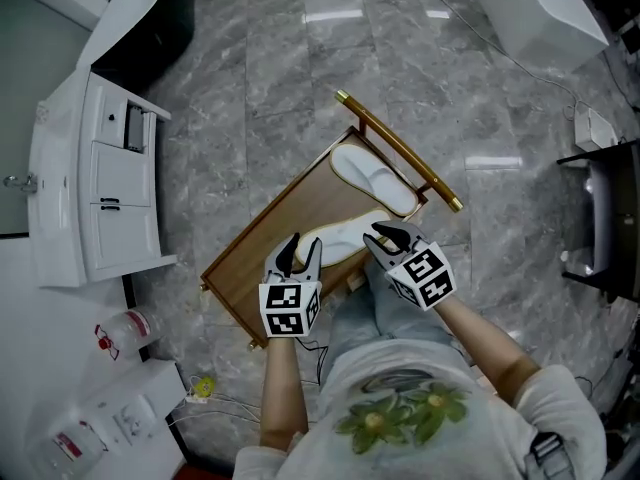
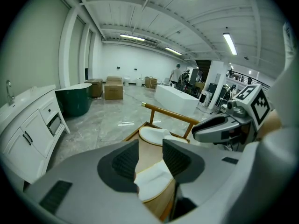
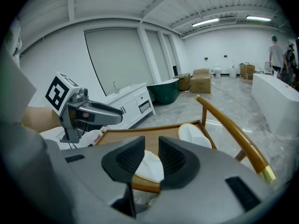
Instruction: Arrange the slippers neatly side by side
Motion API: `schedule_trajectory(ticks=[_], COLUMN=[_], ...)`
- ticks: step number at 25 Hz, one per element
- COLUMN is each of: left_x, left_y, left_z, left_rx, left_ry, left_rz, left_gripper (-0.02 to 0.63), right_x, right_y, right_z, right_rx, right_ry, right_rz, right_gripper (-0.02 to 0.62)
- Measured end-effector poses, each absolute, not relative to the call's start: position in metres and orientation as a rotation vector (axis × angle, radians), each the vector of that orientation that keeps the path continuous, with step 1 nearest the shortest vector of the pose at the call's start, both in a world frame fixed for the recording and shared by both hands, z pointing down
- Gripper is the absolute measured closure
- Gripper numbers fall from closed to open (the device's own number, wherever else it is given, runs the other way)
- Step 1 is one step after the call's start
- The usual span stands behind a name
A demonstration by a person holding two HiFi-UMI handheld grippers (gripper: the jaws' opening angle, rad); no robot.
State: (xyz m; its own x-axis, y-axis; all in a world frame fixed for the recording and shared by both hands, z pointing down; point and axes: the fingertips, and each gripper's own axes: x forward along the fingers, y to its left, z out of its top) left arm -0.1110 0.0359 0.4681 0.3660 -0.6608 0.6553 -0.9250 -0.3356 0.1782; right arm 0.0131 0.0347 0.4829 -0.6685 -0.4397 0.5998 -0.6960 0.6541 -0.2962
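The left tongs (image 1: 298,253), jaws wide apart, and the right tongs (image 1: 385,236), jaws partly apart, hold nothing. One slipper (image 1: 345,233) lies just below their tips on the wooden rack (image 1: 265,243); the other slipper (image 1: 375,180) lies beyond them.

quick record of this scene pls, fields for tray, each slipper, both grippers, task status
tray: wooden tray with a rail, on the marble floor
far slipper: white, beside the rail
near slipper: white, below the grippers, angled to the far slipper
left gripper: fingers apart, holding nothing
right gripper: fingers apart, holding nothing
status: slippers not yet side by side
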Motion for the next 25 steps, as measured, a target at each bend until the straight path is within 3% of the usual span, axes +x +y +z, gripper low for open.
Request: schedule_trajectory(ticks=[7, 13, 25], left_x=[-0.115, -0.129, -0.128], left_y=[0.053, 0.058, 0.07], left_z=[0.479, 0.488, 0.507], left_rx=[2.068, 2.005, 1.957], left_ry=[-1.366, -1.465, -1.412], left_rz=[0.672, 0.733, 0.705], left_gripper=[0.445, 0.58, 0.591], right_x=[-0.003, -0.01, -0.022], right_y=[0.04, 0.047, 0.052], right_z=[0.485, 0.497, 0.516], right_rx=[0.795, 0.732, 0.623], right_ry=[-2.389, -2.388, -2.365], right_rz=[0.694, 0.688, 0.67], right_gripper=[0.495, 0.492, 0.474])
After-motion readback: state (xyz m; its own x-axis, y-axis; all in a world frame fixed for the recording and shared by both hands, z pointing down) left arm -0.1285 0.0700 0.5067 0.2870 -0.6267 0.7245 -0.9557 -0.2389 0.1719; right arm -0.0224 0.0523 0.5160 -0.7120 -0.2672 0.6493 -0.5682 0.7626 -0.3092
